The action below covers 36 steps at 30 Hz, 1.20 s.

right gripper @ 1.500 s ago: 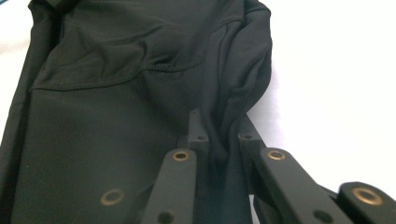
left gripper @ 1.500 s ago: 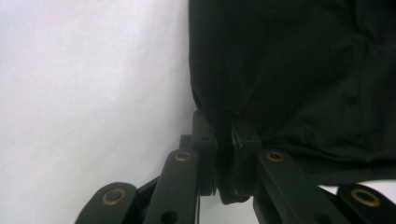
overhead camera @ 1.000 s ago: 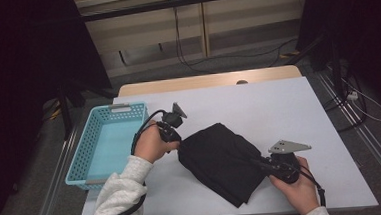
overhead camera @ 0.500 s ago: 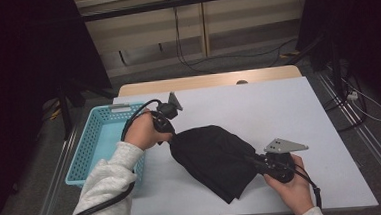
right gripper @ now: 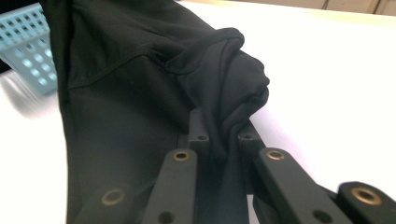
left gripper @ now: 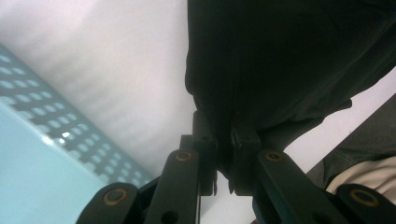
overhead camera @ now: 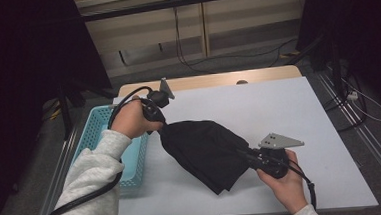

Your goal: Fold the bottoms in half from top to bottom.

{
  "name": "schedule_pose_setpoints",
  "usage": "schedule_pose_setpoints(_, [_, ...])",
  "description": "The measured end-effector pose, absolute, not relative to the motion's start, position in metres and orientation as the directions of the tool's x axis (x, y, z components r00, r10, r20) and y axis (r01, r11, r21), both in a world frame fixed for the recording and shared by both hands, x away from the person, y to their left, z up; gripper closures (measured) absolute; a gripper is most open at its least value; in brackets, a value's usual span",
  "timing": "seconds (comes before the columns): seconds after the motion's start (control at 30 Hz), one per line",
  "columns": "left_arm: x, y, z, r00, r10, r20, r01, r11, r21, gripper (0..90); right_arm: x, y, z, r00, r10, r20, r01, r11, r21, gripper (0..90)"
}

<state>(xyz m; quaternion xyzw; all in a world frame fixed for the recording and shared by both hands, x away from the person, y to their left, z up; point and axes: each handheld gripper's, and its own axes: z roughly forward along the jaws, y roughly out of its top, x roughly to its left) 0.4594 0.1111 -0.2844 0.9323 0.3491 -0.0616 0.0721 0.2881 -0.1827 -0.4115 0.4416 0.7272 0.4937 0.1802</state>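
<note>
Nearest the person, the right claw (overhead camera: 249, 156) is clamped on a bunched corner of the black garment (overhead camera: 206, 149); in the right gripper view its jaws pinch a twisted fold of the garment (right gripper: 140, 93) between them. Taking the blue basket (overhead camera: 131, 158) as the landmark, this claw sits well to the basket's right, near the front edge of the white bench (overhead camera: 288, 106).

Farther on, the left claw (overhead camera: 161, 129) is clamped on the opposite end of the cloth, just beside the basket's right wall. In the left gripper view the jaws close on a gathered edge of the garment (left gripper: 280, 60), with the basket's perforated wall (left gripper: 56, 121) below to one side.

Compared with a second ago, the left hand has risen and drawn toward the basket, and the garment, which lay flat on the bench then, now hangs stretched between the two claws, its left end lifted and its lower corner still touching the bench. That suggests the cloth is being carried toward the basket, with the drop not yet made.

The basket's near rim stands between cloth and interior, so the trailing fabric would need to clear it. Beyond the bench, cables run over the floor, well apart from the work.
</note>
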Motion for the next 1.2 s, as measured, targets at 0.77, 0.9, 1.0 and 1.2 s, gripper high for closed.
schedule_pose_setpoints(0.77, [0.475, 0.142, -0.237, 0.745, 0.661, -0.094, 0.667, -0.738, 0.099, 83.3, 0.295, -0.141, -0.393, -0.588, 0.791, 0.170, 0.394, 0.097, 0.914, 82.4])
schedule_pose_setpoints(0.9, [0.477, 0.147, -0.229, 0.740, 0.668, -0.082, 0.673, -0.733, 0.103, 83.3, 0.297, -0.133, -0.390, -0.598, 0.781, 0.180, 0.391, 0.089, 0.916, 82.4])
schedule_pose_setpoints(1.0, [0.477, 0.151, -0.224, 0.740, 0.668, -0.080, 0.673, -0.732, 0.104, 83.3, 0.298, -0.128, -0.389, -0.603, 0.776, 0.183, 0.389, 0.086, 0.917, 82.4])
schedule_pose_setpoints(1.2, [0.478, 0.161, -0.216, 0.738, 0.669, -0.085, 0.675, -0.730, 0.108, 83.3, 0.299, -0.119, -0.387, -0.617, 0.767, 0.173, 0.373, 0.091, 0.923, 82.4])
